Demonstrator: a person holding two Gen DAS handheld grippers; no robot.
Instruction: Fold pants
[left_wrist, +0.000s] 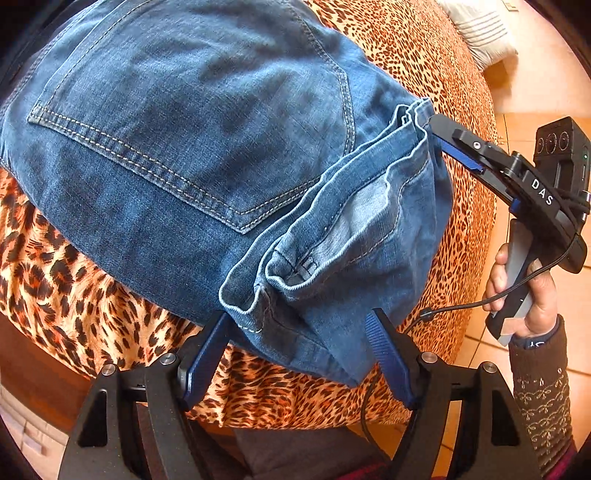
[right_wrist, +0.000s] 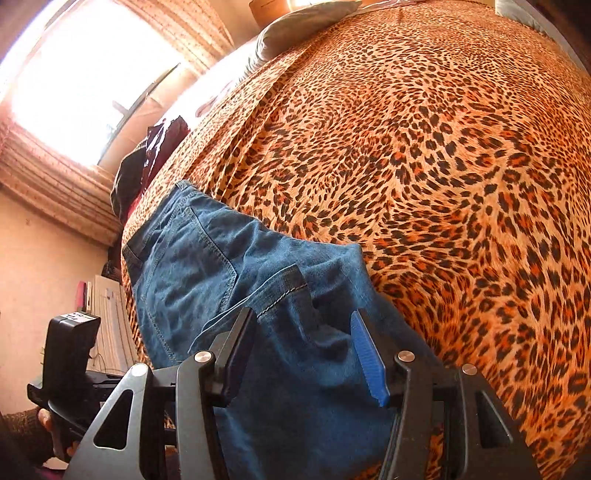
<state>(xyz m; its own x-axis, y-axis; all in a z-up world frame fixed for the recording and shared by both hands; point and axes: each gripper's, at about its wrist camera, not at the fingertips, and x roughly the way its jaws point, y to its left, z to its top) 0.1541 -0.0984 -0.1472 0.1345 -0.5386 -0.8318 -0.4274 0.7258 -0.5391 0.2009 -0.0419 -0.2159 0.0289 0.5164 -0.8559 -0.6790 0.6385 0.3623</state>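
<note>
Blue jeans (left_wrist: 184, 147) lie folded on a leopard-print bed cover (left_wrist: 424, 55), back pocket up, with the leg hems stacked on top near the fold's end. My left gripper (left_wrist: 298, 314) is open and straddles the near hem corner; its pads do not press the denim. My right gripper (left_wrist: 441, 133), held by a hand (left_wrist: 539, 295), has its tips at the far hem edge. In the right wrist view the right gripper (right_wrist: 303, 312) is open just over the jeans (right_wrist: 192, 266), with denim under the gap. The left gripper's camera housing (right_wrist: 72, 332) shows at lower left.
The bed cover (right_wrist: 406, 147) stretches wide beyond the jeans. Dark clothes (right_wrist: 147, 166) lie at the bed's edge under a bright window (right_wrist: 85, 85). A grey pillow (right_wrist: 295, 29) and a striped pillow (left_wrist: 480, 33) sit at the head. Tiled floor (left_wrist: 554, 92) borders the bed.
</note>
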